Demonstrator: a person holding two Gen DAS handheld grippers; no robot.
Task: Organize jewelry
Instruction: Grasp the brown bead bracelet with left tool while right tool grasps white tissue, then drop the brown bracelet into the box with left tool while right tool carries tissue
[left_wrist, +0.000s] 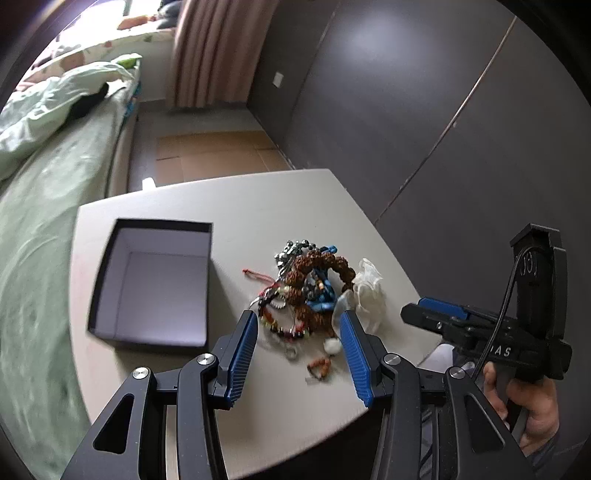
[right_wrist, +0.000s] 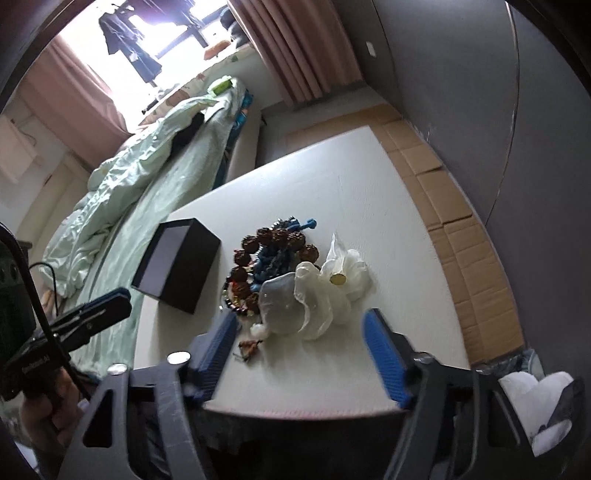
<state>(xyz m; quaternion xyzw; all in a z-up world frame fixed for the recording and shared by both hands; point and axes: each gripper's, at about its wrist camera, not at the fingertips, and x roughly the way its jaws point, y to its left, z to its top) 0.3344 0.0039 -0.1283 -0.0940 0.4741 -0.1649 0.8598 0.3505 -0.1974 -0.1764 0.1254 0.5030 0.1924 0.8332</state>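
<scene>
Left gripper (left_wrist: 299, 354) and right gripper (right_wrist: 301, 350), jaws parted and empty, hover near the jewelry pile (left_wrist: 303, 291) on the table (left_wrist: 258, 206). Open box (left_wrist: 155, 284) lies left; only the right view shows the window (right_wrist: 155, 29).

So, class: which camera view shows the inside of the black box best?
The left wrist view: it looks down into the black box, showing its pale floor and walls, nothing inside. The right wrist view shows the box from the side, mostly its dark outer walls.
</scene>
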